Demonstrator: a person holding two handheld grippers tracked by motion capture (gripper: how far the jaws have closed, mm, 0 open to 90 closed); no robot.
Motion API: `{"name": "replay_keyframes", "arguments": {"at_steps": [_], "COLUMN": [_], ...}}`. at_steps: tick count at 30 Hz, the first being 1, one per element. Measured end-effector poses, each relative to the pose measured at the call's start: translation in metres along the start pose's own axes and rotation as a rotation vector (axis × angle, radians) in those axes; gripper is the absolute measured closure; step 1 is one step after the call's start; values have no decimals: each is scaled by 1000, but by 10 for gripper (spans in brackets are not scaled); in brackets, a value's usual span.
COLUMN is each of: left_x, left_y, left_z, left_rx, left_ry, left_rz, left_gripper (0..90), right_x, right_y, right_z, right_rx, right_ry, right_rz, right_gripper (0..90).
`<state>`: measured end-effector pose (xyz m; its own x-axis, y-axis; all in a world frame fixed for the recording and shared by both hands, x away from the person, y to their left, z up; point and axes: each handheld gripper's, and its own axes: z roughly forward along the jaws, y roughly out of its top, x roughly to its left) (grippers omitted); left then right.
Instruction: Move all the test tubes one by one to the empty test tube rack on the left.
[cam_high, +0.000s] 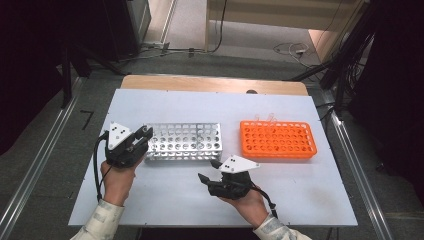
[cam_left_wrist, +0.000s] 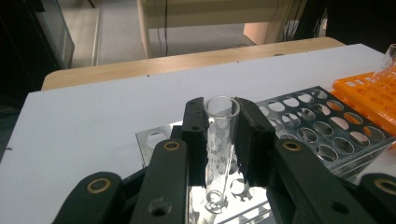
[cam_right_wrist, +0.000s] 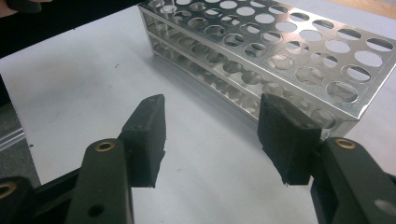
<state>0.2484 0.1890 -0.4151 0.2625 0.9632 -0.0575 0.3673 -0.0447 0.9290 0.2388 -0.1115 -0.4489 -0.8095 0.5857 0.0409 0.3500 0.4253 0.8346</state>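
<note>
White tabletop is shared by a metal rack and an orange rack. At the metal rack's left end, a clear glass tube is pinched upright by the left gripper. The right gripper is held spread and empty, just beside the metal rack

In the left gripper view, the left claw hides the sides of the clear test tube it clamps, and whether the tube's foot sits in a hole of the metal rack cannot be told. The orange rack runs off the right edge there, as does a glass tube leaning above it. In the high view, the tubes lying behind the orange rack are too faint to count. The right gripper view cuts off the metal rack's far end.
</note>
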Motion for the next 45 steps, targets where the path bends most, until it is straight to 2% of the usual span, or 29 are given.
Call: {"name": "replay_keyframes", "arguments": {"at_steps": [13,24,27,31,37,43,45], "left_x": [-5,-7,-7,-7,-10,-14,-16], "left_y": [-14,-20,-20,-18,-19,-13,-13], "left_z": [13,17,17,14,8,1,1], "left_rx": [49,81,81,66,62,14,16], "left_ry": [6,12,2,-4,-27,-44,-51], "left_rz": [36,53,46,46,48,-7,-18], "left_gripper": [746,744,695,693,584,417,343], "right_x": [0,0,0,0,-4,-17,-23], "right_y": [-1,-2,-2,-2,-2,-7,-7], "right_z": [-1,-3,-3,-2,-2,-7,-12], "right_rx": [1,2,1,2,1,2,-3], "right_ry": [-1,-8,-10,-11,-37,-78,-94], "right_rz": [-1,-3,-6,-7,-8,10,27], "right_gripper": [405,405,405,405,405,404,404]}}
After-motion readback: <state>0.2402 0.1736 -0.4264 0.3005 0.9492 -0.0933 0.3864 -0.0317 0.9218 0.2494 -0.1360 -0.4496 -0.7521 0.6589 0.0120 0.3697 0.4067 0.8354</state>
